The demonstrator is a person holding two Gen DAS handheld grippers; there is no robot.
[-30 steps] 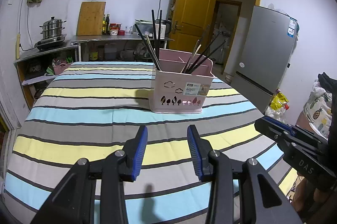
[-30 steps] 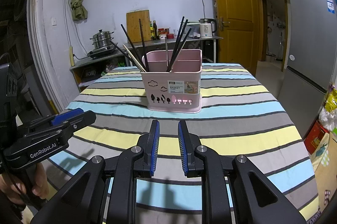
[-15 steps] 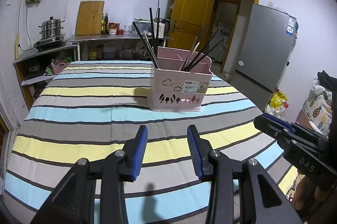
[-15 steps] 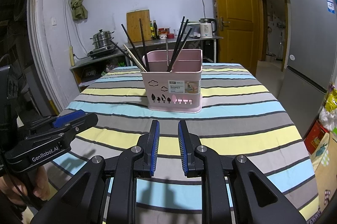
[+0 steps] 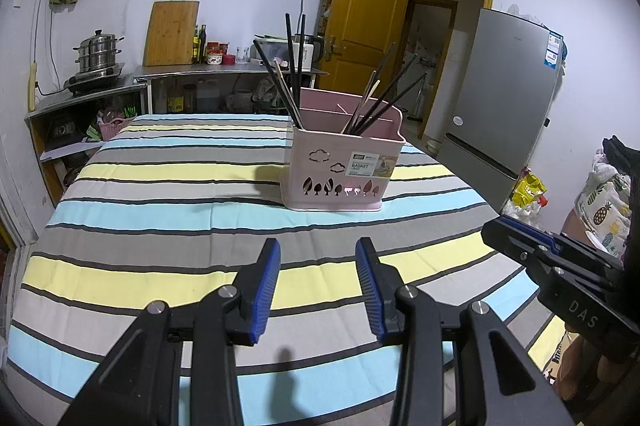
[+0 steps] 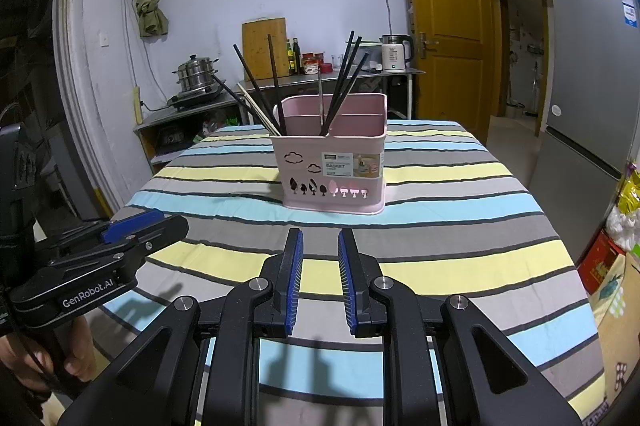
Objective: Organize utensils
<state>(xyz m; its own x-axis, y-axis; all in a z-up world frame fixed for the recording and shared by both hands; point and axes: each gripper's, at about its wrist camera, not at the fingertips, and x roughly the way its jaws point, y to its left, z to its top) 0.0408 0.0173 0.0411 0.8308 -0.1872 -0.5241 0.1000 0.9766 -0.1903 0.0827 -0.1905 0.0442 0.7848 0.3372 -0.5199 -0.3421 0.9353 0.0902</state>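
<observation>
Standing upright on the striped desk (image 6: 440, 226): pink basket (image 6: 334, 170), divided inside, holding dark and pale chopsticks (image 6: 344, 82). Chopsticks leaning in two bunches, one toward each end of the basket (exact compartments not discernible). Nothing loose lying on the visible desk surface. Judging from this, appearing complete or close to it; any remaining work possibly consisting of regrouping the sticks inside the basket, though not confirmable from these views.

Left claw (image 5: 318, 286): hovering above the near part of the desk, well short of the basket, fingers standing wide apart, gripping nothing, touching nothing.

Right claw (image 6: 319, 280): likewise hovering short of the basket, fingers parted by a narrower gap, empty, contacting nothing.

Each claw appearing at the edge of the other's view, both facing the basket.
</observation>
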